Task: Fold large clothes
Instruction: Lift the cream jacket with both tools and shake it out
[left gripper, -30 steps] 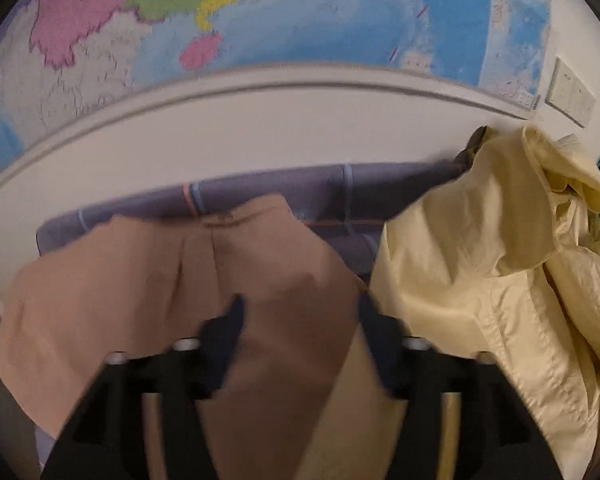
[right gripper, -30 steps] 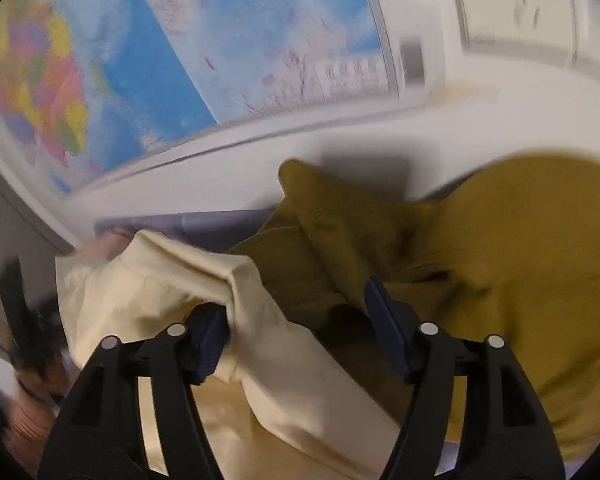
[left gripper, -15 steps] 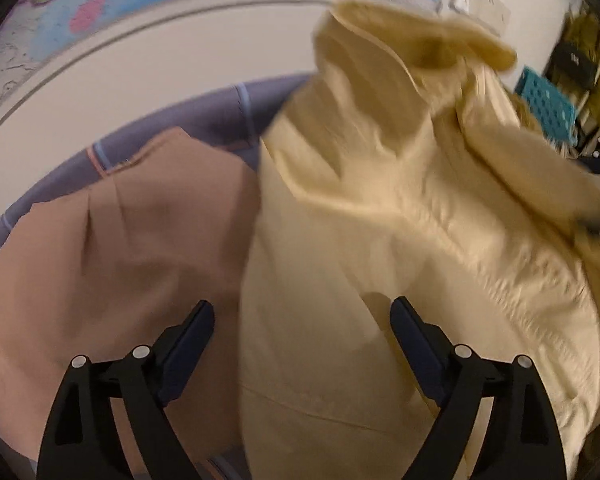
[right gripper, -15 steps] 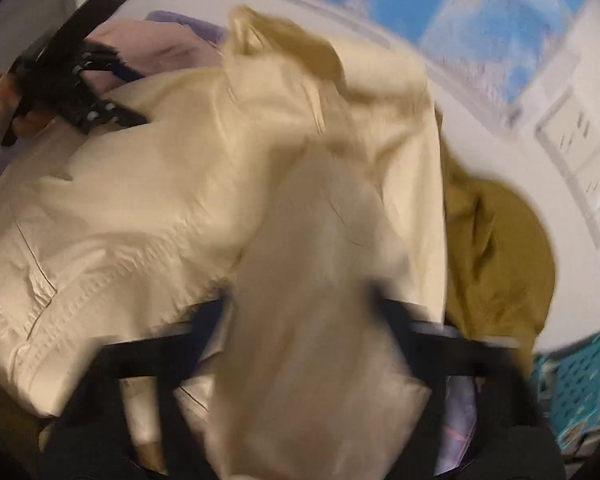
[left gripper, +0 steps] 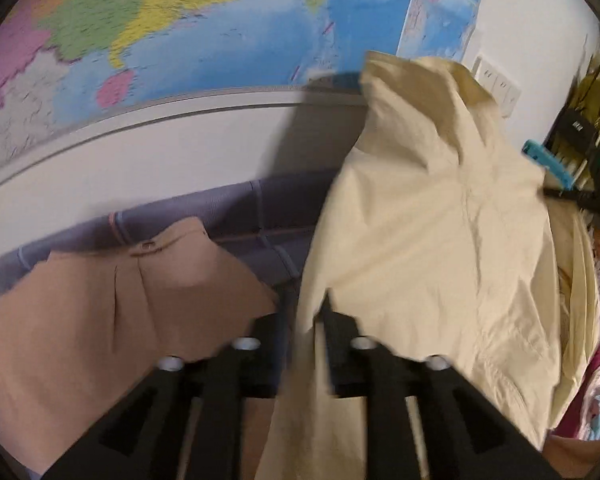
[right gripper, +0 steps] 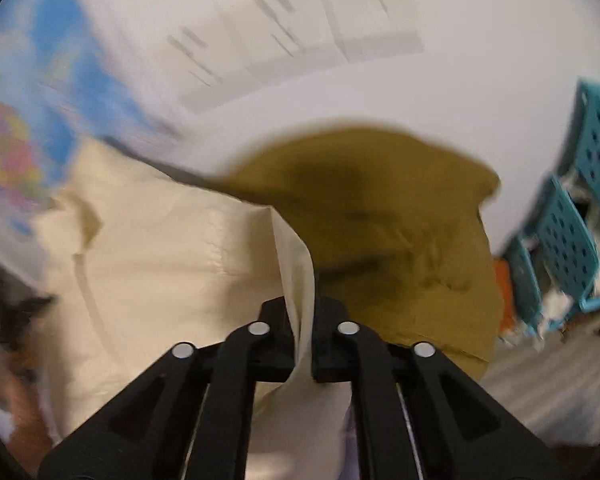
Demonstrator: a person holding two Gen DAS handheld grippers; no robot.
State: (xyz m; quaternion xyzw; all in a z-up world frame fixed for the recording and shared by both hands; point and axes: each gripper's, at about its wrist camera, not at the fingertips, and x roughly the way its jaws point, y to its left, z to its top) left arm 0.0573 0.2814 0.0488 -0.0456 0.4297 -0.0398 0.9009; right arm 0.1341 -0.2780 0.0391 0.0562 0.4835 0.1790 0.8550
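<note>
While pinched: cream shirt (right gripper: 160,264) edge.

Purple striped cover (left gripper: 236,212) under tan garment (left gripper: 100,312), cream jacket (left gripper: 440,248), olive garment (right gripper: 400,232).

Both wrist views look steeply down past their claws, close on cloth, facing the wall. Shared: cream garment (left gripper: 440,240) (right gripper: 172,264), wall map (left gripper: 220,32) (right gripper: 16,128).

A pale yellow garment (left gripper: 440,240), a tan one (left gripper: 100,312), an olive one (right gripper: 400,240), striped purple cloth (left gripper: 240,208), multicoloured map (left gripper: 180,20).
</note>
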